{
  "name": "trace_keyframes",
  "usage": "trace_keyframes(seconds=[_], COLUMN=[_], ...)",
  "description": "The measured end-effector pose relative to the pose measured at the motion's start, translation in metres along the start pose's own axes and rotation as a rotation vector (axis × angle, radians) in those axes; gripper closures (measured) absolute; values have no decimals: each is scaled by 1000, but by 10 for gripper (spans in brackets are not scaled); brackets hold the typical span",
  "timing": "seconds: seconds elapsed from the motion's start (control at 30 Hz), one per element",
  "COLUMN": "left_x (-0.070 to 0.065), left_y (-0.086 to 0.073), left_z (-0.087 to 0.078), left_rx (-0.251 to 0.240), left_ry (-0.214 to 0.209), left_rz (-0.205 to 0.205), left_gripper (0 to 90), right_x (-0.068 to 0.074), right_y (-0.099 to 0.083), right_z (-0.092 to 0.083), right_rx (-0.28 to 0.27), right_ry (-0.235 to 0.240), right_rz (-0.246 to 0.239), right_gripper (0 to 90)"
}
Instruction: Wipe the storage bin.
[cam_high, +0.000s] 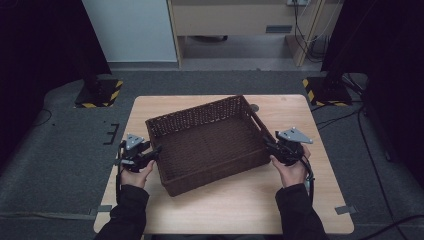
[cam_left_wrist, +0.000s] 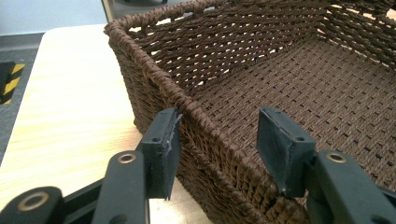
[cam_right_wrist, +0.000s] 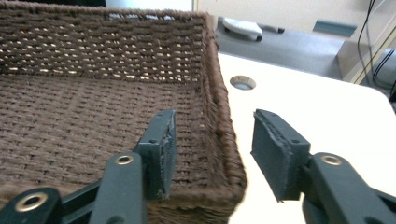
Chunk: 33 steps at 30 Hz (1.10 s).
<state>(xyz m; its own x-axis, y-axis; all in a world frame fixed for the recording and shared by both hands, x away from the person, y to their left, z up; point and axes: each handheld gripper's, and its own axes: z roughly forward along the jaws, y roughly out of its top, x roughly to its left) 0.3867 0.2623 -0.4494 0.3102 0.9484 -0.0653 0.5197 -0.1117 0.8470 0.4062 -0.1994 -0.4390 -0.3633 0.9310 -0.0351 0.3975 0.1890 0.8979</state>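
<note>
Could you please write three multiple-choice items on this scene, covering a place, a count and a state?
1. Where does the left hand-held gripper stand?
A. astride the basket wall
B. inside the table hole
C. on the floor

2. How many baskets are on the table?
A. three
B. two
C. one

3. What do the right hand-held gripper pads do?
A. clamp a cup
B. straddle the rim with gaps
C. press shut together

Answers: 1 A, one pad on each side of the wall; 2 C, a single brown wicker basket; 3 B, the rim runs between spread pads.
</note>
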Motion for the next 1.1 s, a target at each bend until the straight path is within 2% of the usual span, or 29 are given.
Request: trace_keyframes(seconds=[0.17,0.3,0.37,0.47,0.5,0.57,0.6,0.7,0.77,0.83,0.9,1.0,1.1], left_x=[-3,-5,-8,-10,-8,-6,-6,-4,0,4,3,2,2], left_y=[1,0,-2,-5,-6,-6,-5,-3,-2,-2,-2,-2,-2], left_z=[-6,-12,-13,-8,-7,-5,-4,-1,1,2,1,-1,-3], left_rx=[-9,-17,-7,25,30,33,39,41,38,39,38,37,40], left_ry=[0,-24,-31,-10,-18,-31,-23,-2,1,-3,0,2,-3], left_rz=[16,15,24,39,36,26,31,39,22,8,18,27,28], left_gripper=[486,468,464,455,474,478,488,521,536,544,543,532,526], right_x=[-6,-5,-4,-2,-1,-3,-4,-6,-8,-9,-7,-4,-4], right_y=[-5,-5,-5,-6,-5,-4,-3,-2,-2,-3,-3,-4,-4], right_z=[4,3,0,-3,-4,-4,-4,-2,0,4,5,5,2], right_rx=[60,62,72,77,80,79,73,54,58,63,66,83,94], right_ry=[17,16,15,24,25,39,45,47,56,103,116,107,116], right_rz=[-7,-24,-19,-16,-14,-12,0,-6,-11,5,-4,-35,-6], right_gripper=[643,669,725,729,723,701,688,678,682,714,771,798,802])
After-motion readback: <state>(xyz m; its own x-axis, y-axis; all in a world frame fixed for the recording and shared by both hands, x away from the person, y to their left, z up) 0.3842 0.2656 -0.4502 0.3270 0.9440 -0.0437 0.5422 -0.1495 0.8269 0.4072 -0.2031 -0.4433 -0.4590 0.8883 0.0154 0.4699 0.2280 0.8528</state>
